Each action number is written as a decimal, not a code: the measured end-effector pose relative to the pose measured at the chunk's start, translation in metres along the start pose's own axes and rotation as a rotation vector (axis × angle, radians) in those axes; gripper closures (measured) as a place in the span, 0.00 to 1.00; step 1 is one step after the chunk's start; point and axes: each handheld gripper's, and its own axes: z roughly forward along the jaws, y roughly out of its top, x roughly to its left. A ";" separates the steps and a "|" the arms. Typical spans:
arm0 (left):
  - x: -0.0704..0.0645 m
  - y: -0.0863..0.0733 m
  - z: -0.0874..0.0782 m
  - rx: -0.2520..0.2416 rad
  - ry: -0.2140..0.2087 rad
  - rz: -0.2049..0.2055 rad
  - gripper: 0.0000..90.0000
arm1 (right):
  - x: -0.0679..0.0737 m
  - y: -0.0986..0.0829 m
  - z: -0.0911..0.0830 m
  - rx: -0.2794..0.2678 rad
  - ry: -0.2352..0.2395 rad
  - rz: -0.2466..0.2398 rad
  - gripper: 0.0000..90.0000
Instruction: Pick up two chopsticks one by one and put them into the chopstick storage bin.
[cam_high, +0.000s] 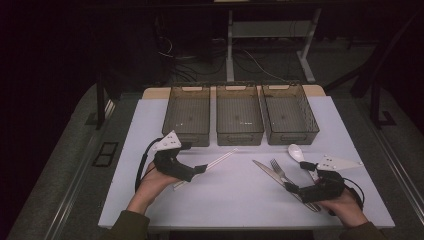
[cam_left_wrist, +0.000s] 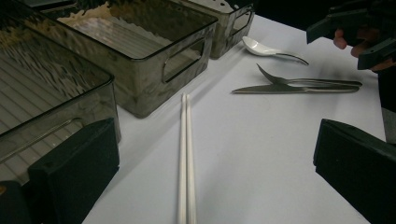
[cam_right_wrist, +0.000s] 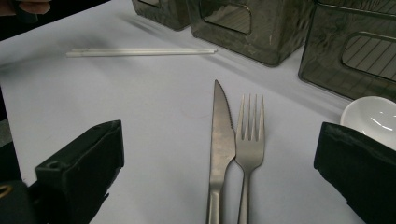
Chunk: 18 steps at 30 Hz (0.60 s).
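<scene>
— How is the left gripper (cam_high: 200, 168) seen to be set?

— Its jaws are spread wide, and nothing is grasped between them. In the left gripper view the pair of white chopsticks (cam_left_wrist: 185, 158) is framed in the gap between the jaws, lying flat on the white table (cam_left_wrist: 261, 158), and no contact with either jaw is seen. In the high view the chopsticks (cam_high: 216, 163) are laid at a slant toward the middle of the table, just in front of the left and middle bins.

— And the right gripper (cam_high: 296, 176)?

— It is likewise held released, with both jaws well apart. In the right gripper view a steel knife (cam_right_wrist: 219, 154) and a fork (cam_right_wrist: 249, 154) are seen side by side between the jaws, touching each other along their handles, while neither is gripped. A white spoon (cam_right_wrist: 371, 116) is partly hidden behind the right-hand jaw.

— Where is the cutlery placed on the table?

— The knife (cam_high: 272, 175), fork (cam_high: 280, 172) and spoon (cam_high: 296, 152) are grouped toward the right edge, in front of the right bin (cam_high: 290, 115). Three grey see-through bins are lined along the far edge, the left bin (cam_high: 188, 112) and the middle bin (cam_high: 239, 115) among them.

— Which hands are seen?

— The left hand (cam_high: 150, 187) and the right hand (cam_high: 342, 205) are each wrapped around a gripper near the near edge.
</scene>
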 end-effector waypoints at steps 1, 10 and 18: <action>0.000 0.001 0.002 0.003 -0.001 -0.002 0.00 | 0.000 0.000 0.000 0.000 0.000 0.000 0.02; 0.006 0.008 0.014 0.012 -0.011 0.009 0.00 | -0.001 0.000 0.000 -0.005 -0.004 0.004 0.02; 0.010 0.012 0.027 0.026 -0.012 0.011 0.00 | -0.001 0.000 0.000 -0.005 -0.004 0.003 0.02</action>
